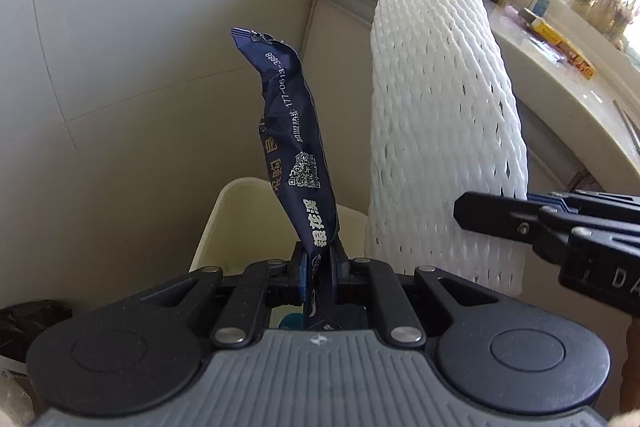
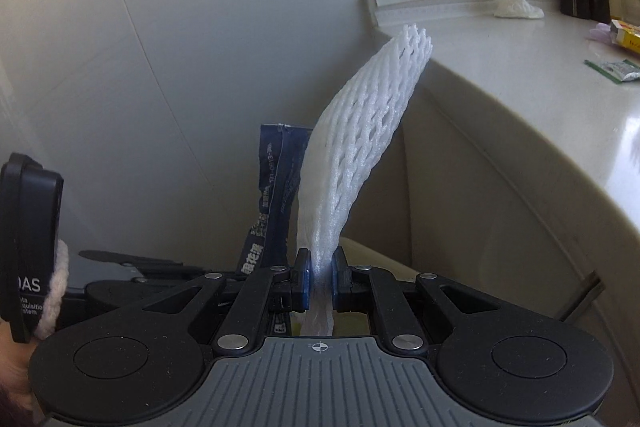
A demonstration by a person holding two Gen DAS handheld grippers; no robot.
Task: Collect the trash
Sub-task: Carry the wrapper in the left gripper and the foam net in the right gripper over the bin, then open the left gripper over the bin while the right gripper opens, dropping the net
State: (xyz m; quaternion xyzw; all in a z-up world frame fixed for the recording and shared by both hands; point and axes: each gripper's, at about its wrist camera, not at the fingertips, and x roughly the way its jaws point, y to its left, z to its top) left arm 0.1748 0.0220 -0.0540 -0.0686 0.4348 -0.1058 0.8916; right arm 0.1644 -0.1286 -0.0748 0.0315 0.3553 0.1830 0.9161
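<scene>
Left tool (image 1: 319,261) pinches the light, crinkly wrapper (image 1: 292,139) low down; right tool (image 2: 319,275) squeezes the soft foam net (image 2: 360,147).

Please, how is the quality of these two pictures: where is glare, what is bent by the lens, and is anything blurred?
Left wrist view: window light burns out the top right corner; the countertop bows from fisheye distortion; print on the dark blue wrapper stays sharp. Right wrist view: softer light, a bright sheen on the countertop's right edge, wall lines curve, the white foam net is crisp.
</scene>
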